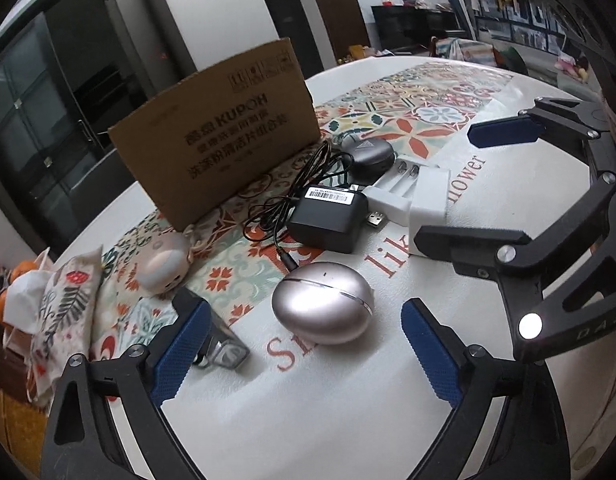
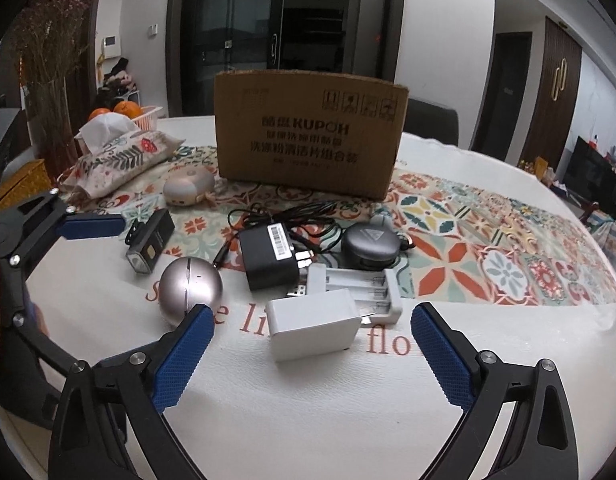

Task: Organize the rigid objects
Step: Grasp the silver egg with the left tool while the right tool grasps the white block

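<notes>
On the table (image 2: 268, 420), far centre: cardboard box (image 2: 308, 148) printed "KUPOH" above Chinese lines. Cloth lettering reads "li… flo…". Nearer, black adapter (image 2: 268, 258) with barcode sticker. White charger block (image 2: 314, 328) lies between the right gripper (image 2: 312, 356)'s wide-spread fingers, untouched. Silver egg-shaped case (image 1: 322, 304) sits between the left gripper (image 1: 306, 354)'s wide fingers, also untouched.
</notes>
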`<state>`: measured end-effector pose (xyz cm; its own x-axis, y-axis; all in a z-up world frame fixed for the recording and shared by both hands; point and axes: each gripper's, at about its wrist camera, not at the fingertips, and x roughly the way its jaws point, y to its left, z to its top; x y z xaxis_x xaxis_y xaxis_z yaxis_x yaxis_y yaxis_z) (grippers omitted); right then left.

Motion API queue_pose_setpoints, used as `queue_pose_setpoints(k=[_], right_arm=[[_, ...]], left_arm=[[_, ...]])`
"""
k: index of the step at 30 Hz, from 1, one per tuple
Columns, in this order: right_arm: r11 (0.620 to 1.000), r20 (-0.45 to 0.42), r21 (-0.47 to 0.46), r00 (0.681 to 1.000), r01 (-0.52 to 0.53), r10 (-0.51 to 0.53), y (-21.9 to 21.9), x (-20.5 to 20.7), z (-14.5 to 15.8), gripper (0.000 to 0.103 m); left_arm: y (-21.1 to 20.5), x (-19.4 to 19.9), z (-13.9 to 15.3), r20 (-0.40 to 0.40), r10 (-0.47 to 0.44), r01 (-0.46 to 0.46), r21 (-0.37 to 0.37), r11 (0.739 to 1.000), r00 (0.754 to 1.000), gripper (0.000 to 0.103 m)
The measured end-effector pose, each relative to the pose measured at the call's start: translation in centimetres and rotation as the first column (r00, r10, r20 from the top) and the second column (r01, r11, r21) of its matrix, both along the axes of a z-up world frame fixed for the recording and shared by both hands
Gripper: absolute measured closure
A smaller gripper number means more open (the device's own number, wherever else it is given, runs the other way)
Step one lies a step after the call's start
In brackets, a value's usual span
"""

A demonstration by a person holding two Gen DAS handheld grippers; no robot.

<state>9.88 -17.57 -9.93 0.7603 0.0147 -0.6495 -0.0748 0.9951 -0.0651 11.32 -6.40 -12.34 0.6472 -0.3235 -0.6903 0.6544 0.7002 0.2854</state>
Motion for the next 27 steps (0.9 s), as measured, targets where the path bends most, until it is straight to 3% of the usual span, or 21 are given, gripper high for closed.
queue_pose_setpoints(k=[11, 22, 27], right_arm=[[1.0, -0.049, 0.011, 0.999, -0.015, 0.015, 0.0, 2.0, -1.3, 0.018], [0.999, -0.067, -0.023, 0.997, -0.041, 0.04, 0.7, 2.6, -1.9, 0.032], [0.999, -0.067, -0.03, 0.997, -0.033, 0.031, 0.6, 2.7, -2.0, 0.038]], left_arm=[[-0.4, 2.3, -1.5, -0.1, -0.038, 0.035, -0.032, 0.999, 0.994, 0.018], [-0.6, 3.4, -2.0, -0.145, -0.06, 0.054, -0.046, 0.997, 0.988, 0.029], [-0.7, 3.6, -2.0, -0.186, -0.059, 0.046, -0.075, 0.996, 0.981, 0.039]])
